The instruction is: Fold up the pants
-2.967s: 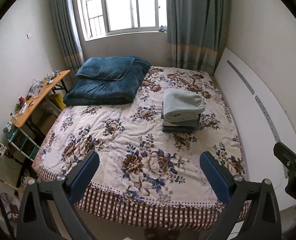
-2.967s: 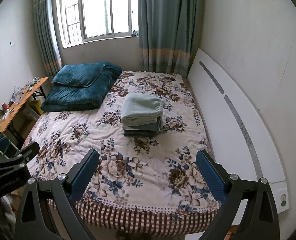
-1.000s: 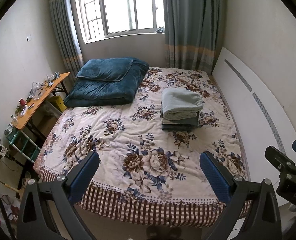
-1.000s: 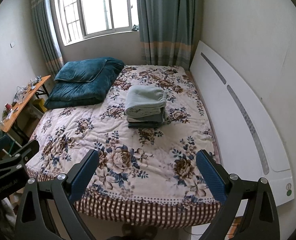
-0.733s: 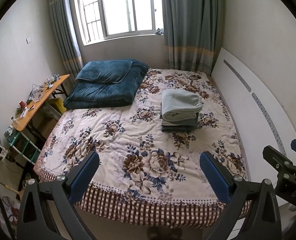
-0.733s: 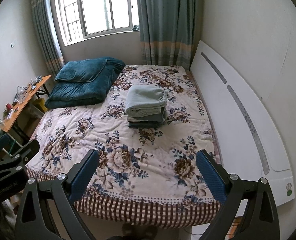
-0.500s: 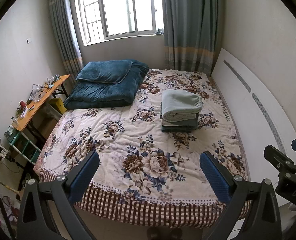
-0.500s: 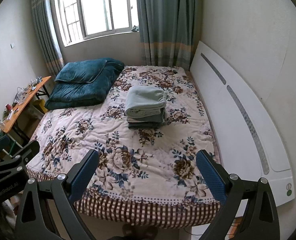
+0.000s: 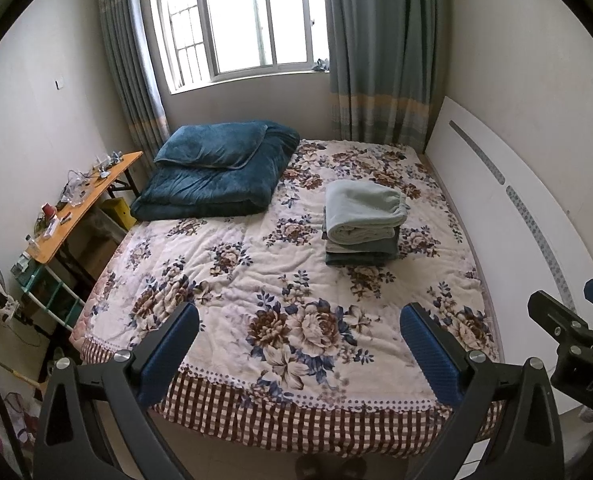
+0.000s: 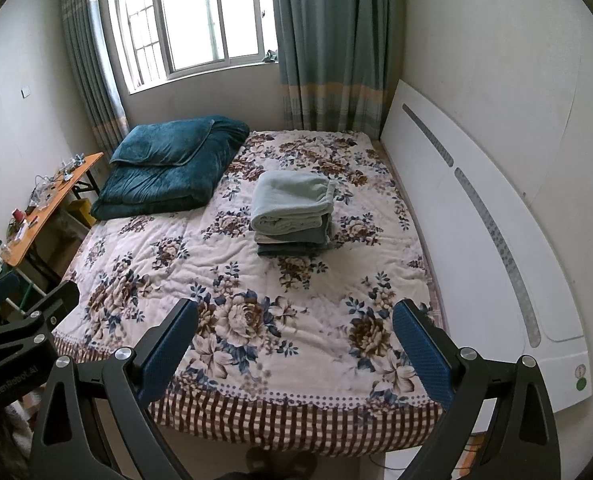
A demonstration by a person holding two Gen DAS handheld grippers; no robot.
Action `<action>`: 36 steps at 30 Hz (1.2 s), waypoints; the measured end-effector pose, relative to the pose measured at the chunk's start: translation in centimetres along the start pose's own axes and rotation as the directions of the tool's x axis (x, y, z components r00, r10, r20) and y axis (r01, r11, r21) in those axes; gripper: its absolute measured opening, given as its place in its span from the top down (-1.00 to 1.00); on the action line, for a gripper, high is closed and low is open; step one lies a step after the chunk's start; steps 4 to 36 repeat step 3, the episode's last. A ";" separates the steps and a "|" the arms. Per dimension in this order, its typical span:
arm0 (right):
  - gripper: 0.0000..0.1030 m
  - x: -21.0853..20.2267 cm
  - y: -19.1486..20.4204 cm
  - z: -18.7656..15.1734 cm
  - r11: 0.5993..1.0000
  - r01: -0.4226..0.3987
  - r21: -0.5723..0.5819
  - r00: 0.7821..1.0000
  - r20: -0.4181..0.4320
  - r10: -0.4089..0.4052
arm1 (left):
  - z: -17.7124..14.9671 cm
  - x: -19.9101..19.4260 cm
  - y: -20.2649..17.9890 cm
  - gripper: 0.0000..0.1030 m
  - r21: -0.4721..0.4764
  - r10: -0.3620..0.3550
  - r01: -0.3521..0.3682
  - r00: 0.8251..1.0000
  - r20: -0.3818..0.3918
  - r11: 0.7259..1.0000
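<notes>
A stack of folded pale-green and grey fleece pants (image 9: 361, 222) lies mid-bed on the floral quilted bed (image 9: 232, 264), well ahead of both wide-open, empty tongs: left tongs (image 9: 300, 344), right tongs (image 10: 294, 340), which look nearer.

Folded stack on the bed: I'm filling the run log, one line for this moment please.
left gripper open, empty | right gripper open, empty | folded stack on bed, untouched
</notes>
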State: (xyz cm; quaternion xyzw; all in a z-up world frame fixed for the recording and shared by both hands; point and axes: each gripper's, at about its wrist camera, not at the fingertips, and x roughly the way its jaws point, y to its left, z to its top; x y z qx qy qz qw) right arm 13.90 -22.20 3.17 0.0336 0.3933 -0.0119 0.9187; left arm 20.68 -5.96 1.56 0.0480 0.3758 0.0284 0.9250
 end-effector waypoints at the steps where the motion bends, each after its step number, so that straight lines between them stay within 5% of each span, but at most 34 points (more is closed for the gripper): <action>1: -0.94 -0.1 0.1 -0.1 1.000 0.000 0.002 1.000 -0.001 0.000 | -0.2 -0.1 0.1 -0.99 -0.001 0.001 -0.001 1.000 0.007 1.000; 36: -0.94 0.0 0.0 0.0 1.000 0.000 0.001 1.000 0.000 0.000 | -0.2 -0.1 0.1 -0.99 -0.004 -0.004 0.004 1.000 0.008 1.000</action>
